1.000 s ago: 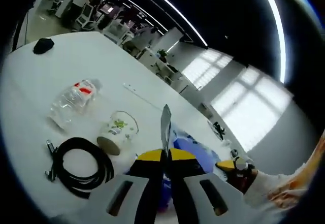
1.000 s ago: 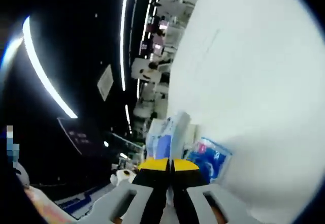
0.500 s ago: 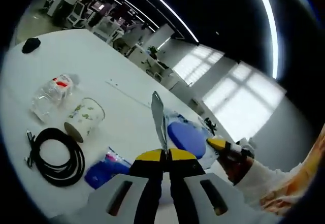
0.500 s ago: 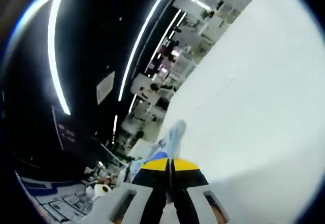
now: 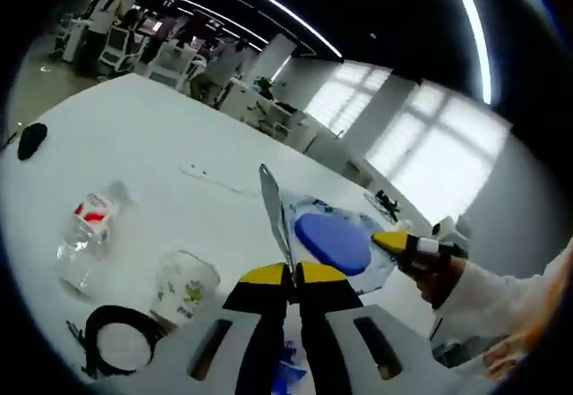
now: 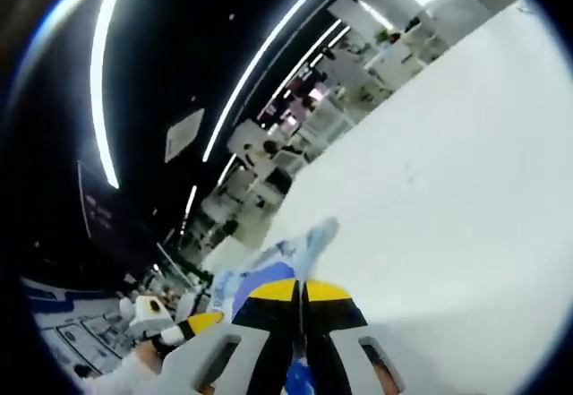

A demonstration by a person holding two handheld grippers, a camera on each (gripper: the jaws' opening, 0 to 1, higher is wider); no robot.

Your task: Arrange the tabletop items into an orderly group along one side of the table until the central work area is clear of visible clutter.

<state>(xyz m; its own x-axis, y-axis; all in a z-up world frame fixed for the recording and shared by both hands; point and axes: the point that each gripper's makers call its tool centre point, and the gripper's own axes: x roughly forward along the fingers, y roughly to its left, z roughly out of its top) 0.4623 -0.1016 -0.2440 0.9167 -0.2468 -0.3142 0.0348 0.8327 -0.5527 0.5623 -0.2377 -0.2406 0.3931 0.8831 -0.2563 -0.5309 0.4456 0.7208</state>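
A wide stretch of bare white desk [image 5: 134, 135] is seen in the left gripper view, open towards the far edge. Nearer, the way is blocked by a lying bottle [image 5: 87, 231], a paper cup [image 5: 185, 285] just beside it, and a coiled black cable [image 5: 121, 346] at the near edge. A small dark object [image 5: 31, 140] sits well apart at the far left. A clear bag with a blue pad [image 5: 331, 238] is held up between both hand-held grippers. In the right gripper view the desk ahead lies bare.

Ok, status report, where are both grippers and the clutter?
Both grippers shut on clear bag, lifted over table. Bottle, paper cup, black cable loose below.
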